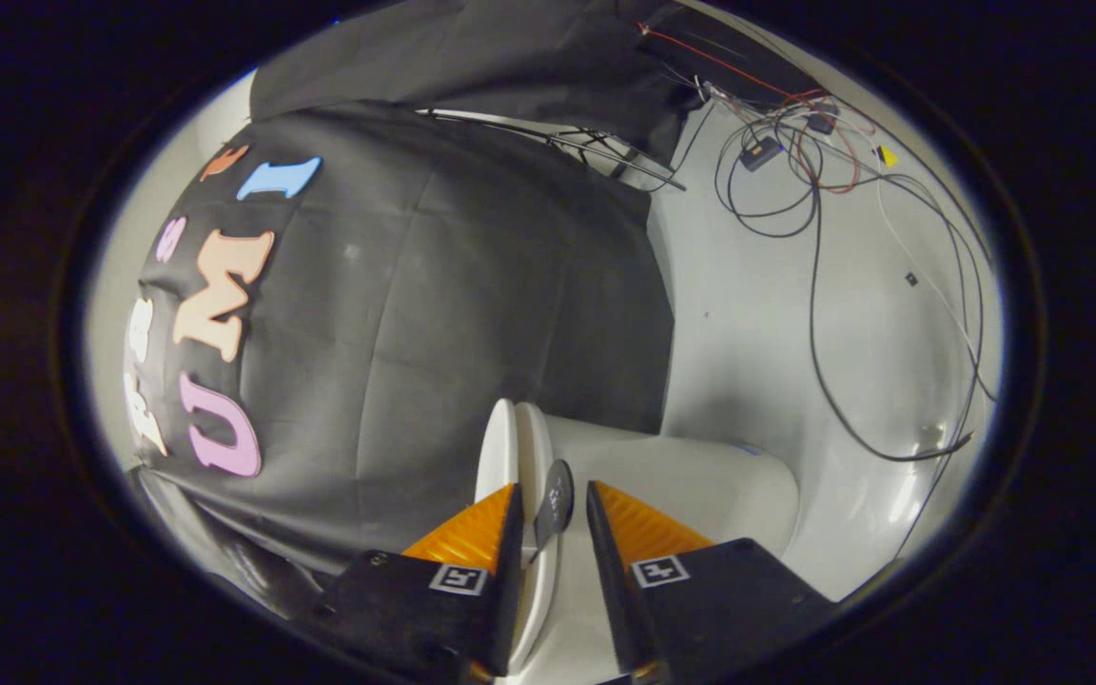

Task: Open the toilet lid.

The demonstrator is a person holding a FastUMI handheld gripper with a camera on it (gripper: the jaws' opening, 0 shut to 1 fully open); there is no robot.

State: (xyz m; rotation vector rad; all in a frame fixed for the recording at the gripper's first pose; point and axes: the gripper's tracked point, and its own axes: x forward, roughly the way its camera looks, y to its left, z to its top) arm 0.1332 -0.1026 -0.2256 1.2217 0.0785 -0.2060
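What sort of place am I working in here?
Probably a staged recording booth, not a real bathroom: a white toilet lid between the gripper fingers, black cloth wall behind, loose black and red cables on the white wall.

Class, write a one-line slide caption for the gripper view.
Gripper fingers straddle the small dark tab on the white toilet lid.

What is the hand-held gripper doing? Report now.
Hand-held gripper: partly open, fingers straddling the toilet lid edge and its small dark tab; firm grip cannot be told.
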